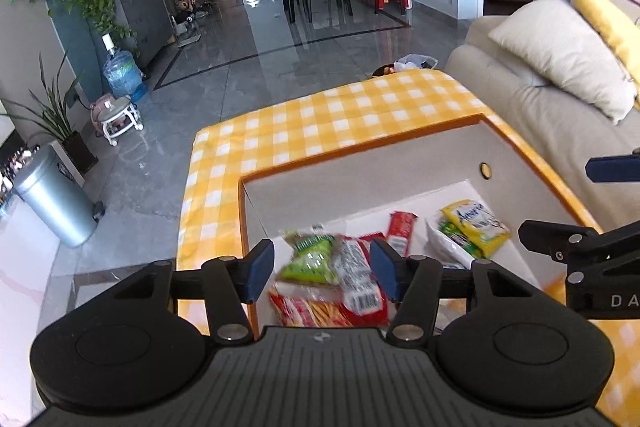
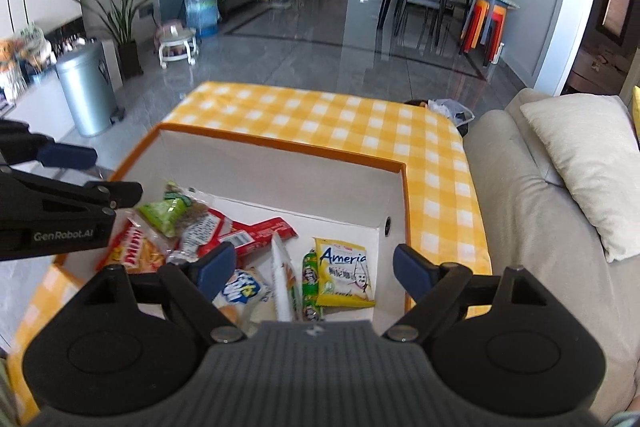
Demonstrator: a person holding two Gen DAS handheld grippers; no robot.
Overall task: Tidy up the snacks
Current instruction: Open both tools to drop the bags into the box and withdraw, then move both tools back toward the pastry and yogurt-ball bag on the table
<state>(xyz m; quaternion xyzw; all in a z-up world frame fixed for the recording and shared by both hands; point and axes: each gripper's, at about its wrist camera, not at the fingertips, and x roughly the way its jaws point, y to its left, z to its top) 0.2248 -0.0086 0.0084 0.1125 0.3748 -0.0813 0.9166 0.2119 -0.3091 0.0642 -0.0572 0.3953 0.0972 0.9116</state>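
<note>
A white box with an orange rim (image 1: 360, 147) (image 2: 280, 143) sits on a yellow checked cloth and holds several snacks. Among them are a green packet (image 1: 310, 259) (image 2: 168, 213), a red bar (image 1: 400, 231) (image 2: 260, 231), a yellow packet (image 1: 476, 227) (image 2: 344, 271), an orange-red chip bag (image 2: 134, 253) and a blue-and-white packet (image 2: 242, 291). My left gripper (image 1: 322, 271) hovers open over the box's left side, nothing pressed between its pads. The right gripper (image 2: 314, 269) hangs open above the right side, its pads wide apart and empty.
The checked table (image 1: 320, 115) extends beyond the box. A beige sofa with cushions (image 2: 580, 155) runs along the right. On the floor to the left stand a metal bin (image 2: 86, 91), a water bottle (image 2: 202, 7) and potted plants. A dining table with chairs is far behind.
</note>
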